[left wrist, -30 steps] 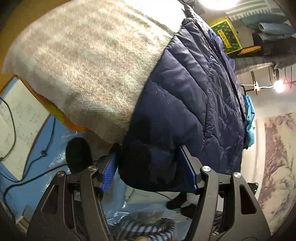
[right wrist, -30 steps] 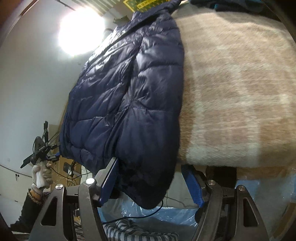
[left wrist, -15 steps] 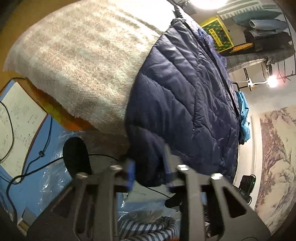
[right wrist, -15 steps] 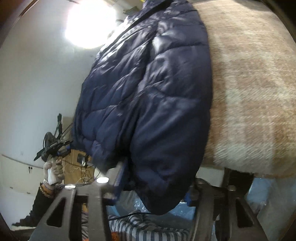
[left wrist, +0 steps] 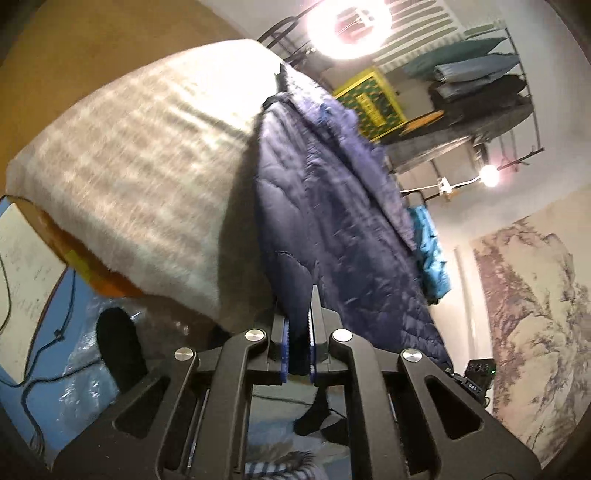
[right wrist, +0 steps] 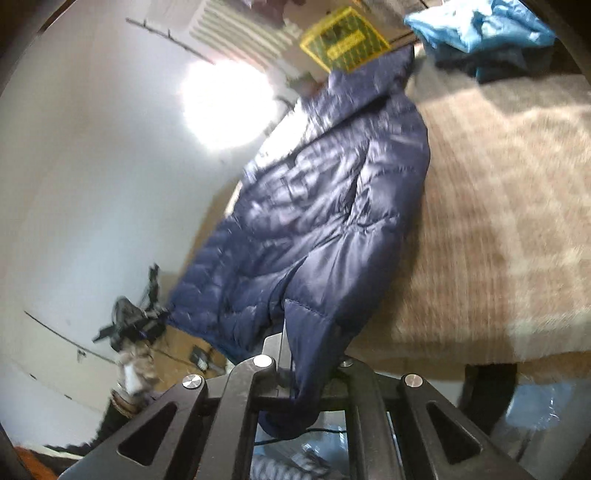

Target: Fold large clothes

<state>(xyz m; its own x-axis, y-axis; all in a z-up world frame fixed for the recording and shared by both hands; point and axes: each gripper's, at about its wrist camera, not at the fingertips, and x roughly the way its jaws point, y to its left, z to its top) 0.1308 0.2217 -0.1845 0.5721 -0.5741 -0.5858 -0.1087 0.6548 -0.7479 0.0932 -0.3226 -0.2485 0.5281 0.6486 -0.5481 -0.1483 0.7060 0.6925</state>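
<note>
1. The jacket is judged light for its bulk: quilted, puffy and soft, with a smooth shell that is likely to slide between the pads and over the blanket beneath it; a bite deep into a seamed hem or cuff is judged safer than a pinch on loose padding

2. The left gripper is seen clamped on the jacket's lower edge, its blue pads closed with a thin fold of navy fabric pinched between them; the fold is taken where the jacket hangs over the near edge of the table, just right of the blanket's near corner

3. From that grip the jacket is seen to run up and away along the table, its far end reaching toward the far edge; the blanket is left bare on the left side of it in this view

4. The right gripper is likewise seen closed on the jacket, on what is taken for the sleeve cuff; a loose lobe of the cuff is left drooping below the pads, so some slack is to be expected

5. In the right wrist view the jacket lies along the table's left edge, with bare blanket to its right, and a blue cloth is seen at the far right corner
</note>
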